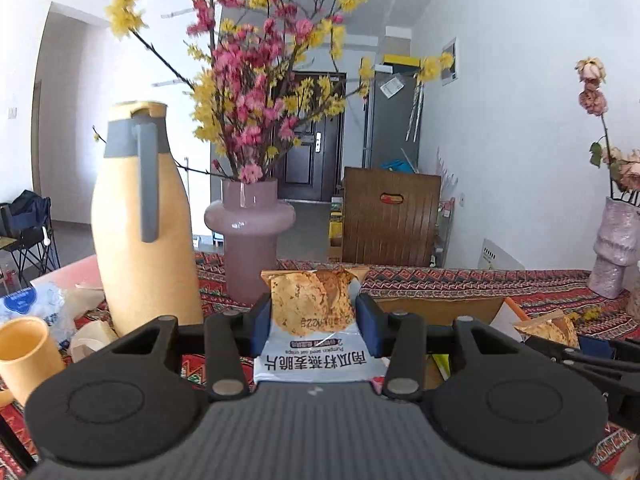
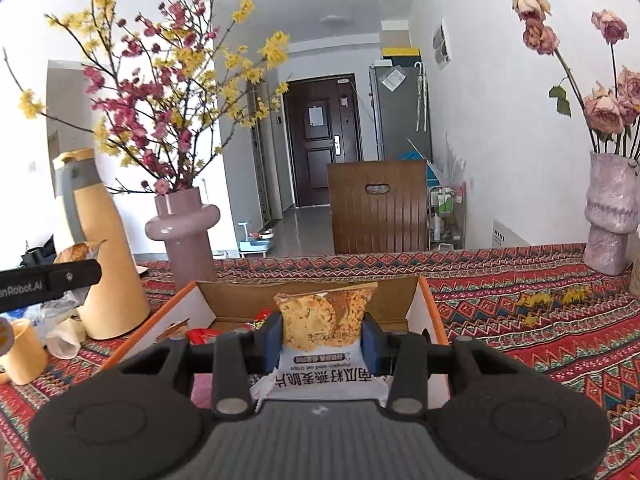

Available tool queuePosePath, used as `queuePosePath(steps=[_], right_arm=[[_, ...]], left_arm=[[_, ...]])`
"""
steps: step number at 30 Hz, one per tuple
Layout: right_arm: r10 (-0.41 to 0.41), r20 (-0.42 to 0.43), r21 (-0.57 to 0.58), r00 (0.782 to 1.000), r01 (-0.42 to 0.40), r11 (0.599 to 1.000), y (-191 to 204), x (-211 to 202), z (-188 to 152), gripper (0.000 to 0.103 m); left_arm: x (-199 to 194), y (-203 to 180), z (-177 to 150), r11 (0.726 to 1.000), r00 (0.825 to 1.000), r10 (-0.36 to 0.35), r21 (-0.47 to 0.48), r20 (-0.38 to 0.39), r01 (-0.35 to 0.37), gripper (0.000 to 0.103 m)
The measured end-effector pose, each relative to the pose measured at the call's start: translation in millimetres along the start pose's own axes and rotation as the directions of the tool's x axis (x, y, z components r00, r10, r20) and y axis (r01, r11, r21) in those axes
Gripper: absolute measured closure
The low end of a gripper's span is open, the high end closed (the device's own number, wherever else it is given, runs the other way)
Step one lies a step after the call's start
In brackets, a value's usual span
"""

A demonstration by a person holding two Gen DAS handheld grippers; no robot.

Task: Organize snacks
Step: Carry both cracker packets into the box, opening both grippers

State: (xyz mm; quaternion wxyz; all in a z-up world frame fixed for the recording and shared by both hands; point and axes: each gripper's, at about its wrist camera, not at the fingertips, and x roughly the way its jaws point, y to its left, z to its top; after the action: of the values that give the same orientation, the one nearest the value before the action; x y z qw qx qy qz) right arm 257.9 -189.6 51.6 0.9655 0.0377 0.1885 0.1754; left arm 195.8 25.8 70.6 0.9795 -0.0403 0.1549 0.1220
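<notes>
My left gripper [image 1: 314, 314] is shut on an oat crisp packet [image 1: 316, 328], white with a cookie picture, held upright above the table. My right gripper [image 2: 322, 336] is shut on a second, matching oat crisp packet [image 2: 324, 332], held over an open cardboard box [image 2: 424, 312] with an orange rim. Red snack packets [image 2: 204, 334] lie inside the box. In the left wrist view the right gripper's packet [image 1: 550, 330] shows at the right edge, beside the box's wall [image 1: 436, 308]. In the right wrist view the left gripper's arm [image 2: 52, 280] and its packet tip [image 2: 80, 250] show at the left.
A tall yellow jug [image 1: 140, 220] and a pink vase [image 1: 250, 236] with blossom branches stand just behind the left gripper. A yellow cup [image 1: 26, 348] and crumpled wrappers [image 1: 90, 336] lie at left. Another pink vase [image 2: 610, 216] stands at far right on the patterned tablecloth [image 2: 540, 320].
</notes>
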Motion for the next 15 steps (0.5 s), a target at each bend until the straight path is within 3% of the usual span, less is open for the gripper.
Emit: queuePosePath(steps=[8,15], right_arm=[[-0.027,0.007,0.012,1.000,0.027,1.000,-2,36,-14,0.064],[-0.021,-0.031,-0.011,0.999,0.021,1.000,-1,54,-28,0.064]], left_arm=[[30,-1,-20,1.000,1.000,0.008,-0.016,0.011,-0.008,0.058],[42,4,-27,1.000,0.999,-0.022,-0.017,-0.037,0.022,0.058]])
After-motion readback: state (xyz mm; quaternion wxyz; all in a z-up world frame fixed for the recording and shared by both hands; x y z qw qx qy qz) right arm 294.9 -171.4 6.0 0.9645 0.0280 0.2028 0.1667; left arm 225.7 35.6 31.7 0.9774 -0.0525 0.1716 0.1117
